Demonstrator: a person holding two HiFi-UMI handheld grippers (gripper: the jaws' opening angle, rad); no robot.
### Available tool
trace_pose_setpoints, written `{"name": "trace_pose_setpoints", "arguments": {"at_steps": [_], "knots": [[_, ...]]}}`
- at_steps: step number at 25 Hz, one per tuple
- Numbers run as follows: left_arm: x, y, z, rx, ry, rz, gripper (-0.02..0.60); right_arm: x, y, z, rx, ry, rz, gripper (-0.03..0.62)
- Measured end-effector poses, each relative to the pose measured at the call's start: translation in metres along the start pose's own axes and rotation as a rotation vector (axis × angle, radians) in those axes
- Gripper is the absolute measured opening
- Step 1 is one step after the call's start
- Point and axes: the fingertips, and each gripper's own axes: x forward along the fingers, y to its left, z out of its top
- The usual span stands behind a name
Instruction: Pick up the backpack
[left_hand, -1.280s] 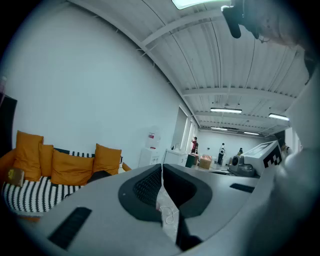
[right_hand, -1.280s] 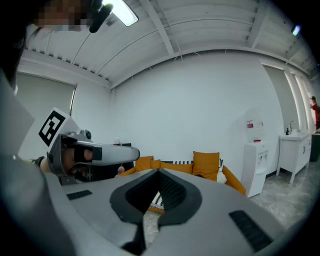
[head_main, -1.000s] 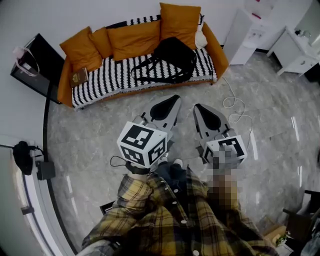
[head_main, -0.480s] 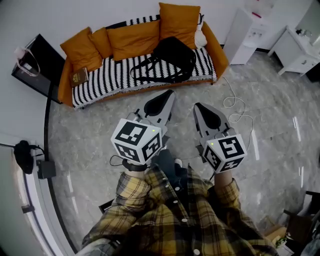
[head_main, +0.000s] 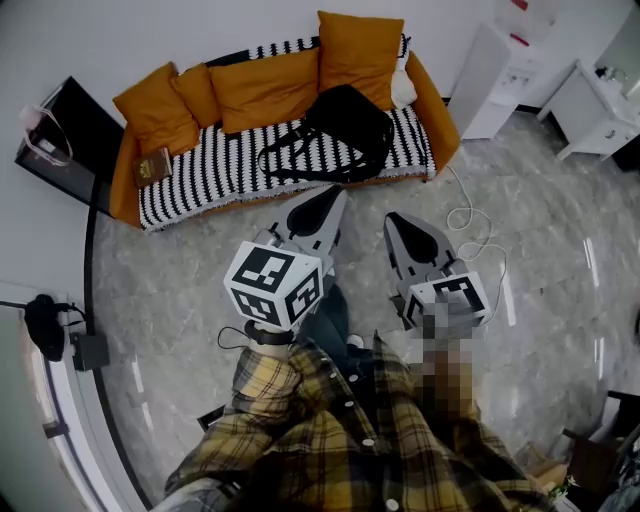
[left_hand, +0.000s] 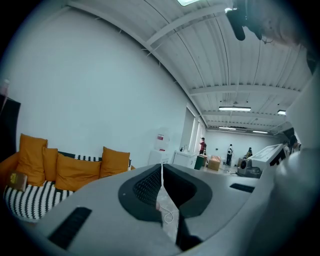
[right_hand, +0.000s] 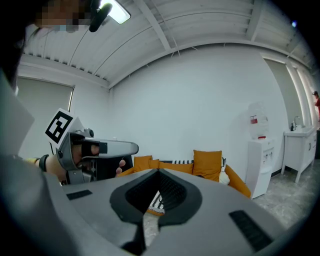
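Note:
A black backpack (head_main: 345, 125) lies on the striped seat of an orange sofa (head_main: 432, 100) at the top of the head view, its straps trailing left. My left gripper (head_main: 334, 196) is shut and empty, its tip just short of the sofa's front edge, below the backpack. Beside it to the right, the right gripper (head_main: 394, 219) is shut too, holding nothing, a bit further back over the floor. In the left gripper view the closed jaws (left_hand: 161, 165) hide the backpack. The right gripper view shows closed jaws (right_hand: 158, 172) with the sofa (right_hand: 235, 181) behind them.
Orange cushions (head_main: 268, 88) line the sofa back and a small brown book (head_main: 154, 165) lies at its left end. A white cable (head_main: 470, 215) loops on the marble floor to the right. White cabinets (head_main: 497, 75) stand at top right, a dark side table (head_main: 60, 140) at left.
Both grippers have moved forward towards the sofa, the left one now nearly at its front edge. Both stayed shut.

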Motion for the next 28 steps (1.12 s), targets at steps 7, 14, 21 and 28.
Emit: {"name": "trace_pose_setpoints", "arguments": {"at_steps": [7, 14, 21, 28], "knots": [[0.06, 0.079, 0.017, -0.032, 0.029, -0.003, 0.029, 0.088, -0.032, 0.018, 0.022, 0.031, -0.011, 0.015], [0.115, 0.148, 0.038, -0.026, 0.054, -0.014, 0.029, 0.165, -0.063, 0.031, 0.04, 0.053, -0.035, 0.015], [0.146, 0.195, 0.047, -0.04, 0.066, -0.032, 0.029, 0.215, -0.08, 0.038, 0.049, 0.068, -0.061, 0.016], [0.154, 0.231, 0.05, -0.069, 0.075, -0.038, 0.029, 0.247, -0.086, 0.043, 0.043, 0.087, -0.096, 0.016]]}}
